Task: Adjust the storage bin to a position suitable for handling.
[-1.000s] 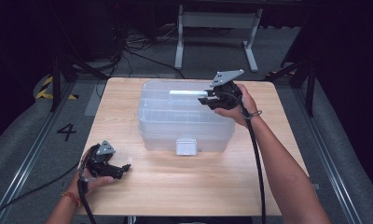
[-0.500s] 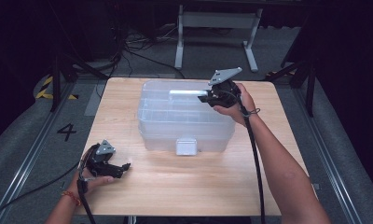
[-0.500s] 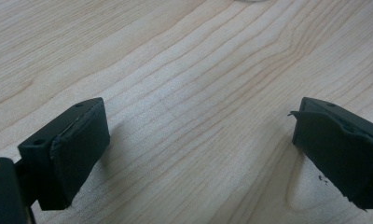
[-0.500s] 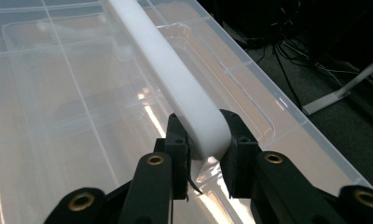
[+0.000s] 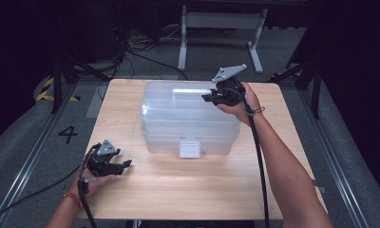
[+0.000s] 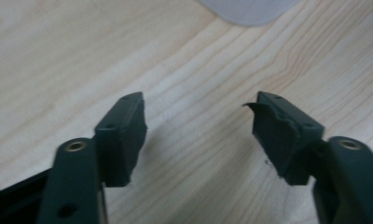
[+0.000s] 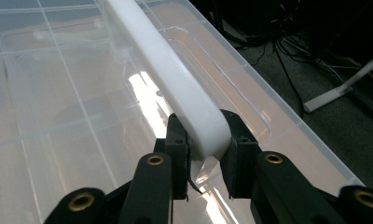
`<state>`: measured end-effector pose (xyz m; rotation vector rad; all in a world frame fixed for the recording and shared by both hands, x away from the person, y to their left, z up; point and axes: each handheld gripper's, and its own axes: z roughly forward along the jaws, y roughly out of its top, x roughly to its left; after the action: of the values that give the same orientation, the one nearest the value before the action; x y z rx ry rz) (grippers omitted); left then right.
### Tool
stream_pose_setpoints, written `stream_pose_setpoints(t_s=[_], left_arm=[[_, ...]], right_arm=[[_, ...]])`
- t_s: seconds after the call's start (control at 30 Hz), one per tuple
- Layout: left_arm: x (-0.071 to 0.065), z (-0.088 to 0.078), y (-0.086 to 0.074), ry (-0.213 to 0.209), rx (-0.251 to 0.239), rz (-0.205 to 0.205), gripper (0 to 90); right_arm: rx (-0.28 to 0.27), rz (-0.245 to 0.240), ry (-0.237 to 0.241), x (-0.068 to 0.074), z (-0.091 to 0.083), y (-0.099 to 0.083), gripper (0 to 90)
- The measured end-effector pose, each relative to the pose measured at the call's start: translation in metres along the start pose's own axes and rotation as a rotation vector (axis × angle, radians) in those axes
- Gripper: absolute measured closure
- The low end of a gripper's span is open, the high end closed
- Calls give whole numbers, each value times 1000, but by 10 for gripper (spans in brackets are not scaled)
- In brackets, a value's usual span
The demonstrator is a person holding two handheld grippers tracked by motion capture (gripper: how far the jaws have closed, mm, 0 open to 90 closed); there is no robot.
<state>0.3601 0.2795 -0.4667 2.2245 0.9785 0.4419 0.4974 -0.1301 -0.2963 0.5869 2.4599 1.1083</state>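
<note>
We hold right gripper clamped on white handle of clear box; left gripper jaws half-narrowed, just closing, empty. Risk: 1-end grip slips, box tilts.

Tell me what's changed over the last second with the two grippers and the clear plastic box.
Little has visibly moved. The left gripper, low over the table near its front left corner, has just been closing its jaws partway; nothing is between them. The right gripper stays clamped on the white handle atop the clear plastic box. The box and its front latch have not shifted.
</note>
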Motion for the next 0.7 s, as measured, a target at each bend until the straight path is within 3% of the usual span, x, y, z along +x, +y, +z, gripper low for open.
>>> stream_pose_setpoints(t_s=[0.17, 0.2, 0.4, 0.5, 0.7], left_arm=[[0, -14, 18, 29, -32, 34, 461], [-1, -17, 22, 21, -62, 16, 482], [-5, -37, 54, -20, -173, 30, 606], [-9, -37, 66, -2, -191, 40, 659], [-13, -29, 78, -16, -214, 53, 735]], right_arm=[[18, 12, 13, -6, 0, 6, 747], [19, 14, 15, -7, 0, 7, 746], [39, 30, 21, -12, 0, 13, 742], [43, 32, 18, -14, 0, 15, 739], [52, 33, 13, -17, 0, 20, 731]])
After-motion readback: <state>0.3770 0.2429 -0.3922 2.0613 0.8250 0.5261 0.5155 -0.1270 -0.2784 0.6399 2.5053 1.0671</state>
